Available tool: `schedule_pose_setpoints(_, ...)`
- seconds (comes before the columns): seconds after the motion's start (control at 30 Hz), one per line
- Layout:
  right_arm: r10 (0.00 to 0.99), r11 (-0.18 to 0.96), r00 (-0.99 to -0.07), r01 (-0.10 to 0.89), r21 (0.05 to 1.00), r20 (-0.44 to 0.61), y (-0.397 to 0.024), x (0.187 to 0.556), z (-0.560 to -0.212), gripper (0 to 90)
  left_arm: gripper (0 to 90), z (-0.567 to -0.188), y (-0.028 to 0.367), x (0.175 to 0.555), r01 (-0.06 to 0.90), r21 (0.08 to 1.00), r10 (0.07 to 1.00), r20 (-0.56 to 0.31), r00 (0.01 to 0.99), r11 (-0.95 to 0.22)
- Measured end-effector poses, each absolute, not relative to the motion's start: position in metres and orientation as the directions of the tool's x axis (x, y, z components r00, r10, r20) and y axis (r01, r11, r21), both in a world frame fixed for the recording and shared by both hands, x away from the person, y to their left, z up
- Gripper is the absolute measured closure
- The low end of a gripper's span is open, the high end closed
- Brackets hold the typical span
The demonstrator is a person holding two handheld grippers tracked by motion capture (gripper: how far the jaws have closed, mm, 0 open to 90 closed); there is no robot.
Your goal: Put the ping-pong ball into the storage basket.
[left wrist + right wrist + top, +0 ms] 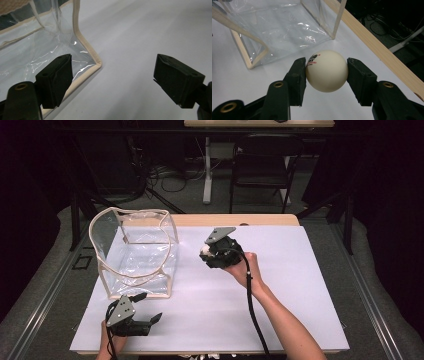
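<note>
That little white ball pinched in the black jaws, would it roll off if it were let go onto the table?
Probably. The white ball is smooth and round, and the white table looks flat. The right hand-held gripper touches only its two sides, so it may slip. It looks hollow and light.

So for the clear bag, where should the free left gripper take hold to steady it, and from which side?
Best guess: the stiff beige-trimmed upright edge at the near corner of the clear bag, approached from the side facing the left gripper, whose open jaws already stand beside that corner. The clear panels look thin and crinkled, so the trim probably gives a firmer hold. The right gripper holds the white ball.
</note>
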State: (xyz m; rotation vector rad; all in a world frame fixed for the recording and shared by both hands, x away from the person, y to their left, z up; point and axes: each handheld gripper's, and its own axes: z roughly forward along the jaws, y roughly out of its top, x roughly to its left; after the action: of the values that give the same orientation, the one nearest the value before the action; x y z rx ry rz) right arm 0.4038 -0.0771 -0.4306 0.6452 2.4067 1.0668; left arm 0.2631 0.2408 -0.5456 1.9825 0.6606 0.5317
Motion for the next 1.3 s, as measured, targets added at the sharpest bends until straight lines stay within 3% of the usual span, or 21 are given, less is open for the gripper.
schedule_pose_setpoints(1.3,0.555,0.609,-0.806,0.224,0.761,-0.207,-0.063,0.413,-0.415,50.6,16.1,-0.546,0.24,0.263,0.231,0.883,0.64,0.098,0.762,-0.409)
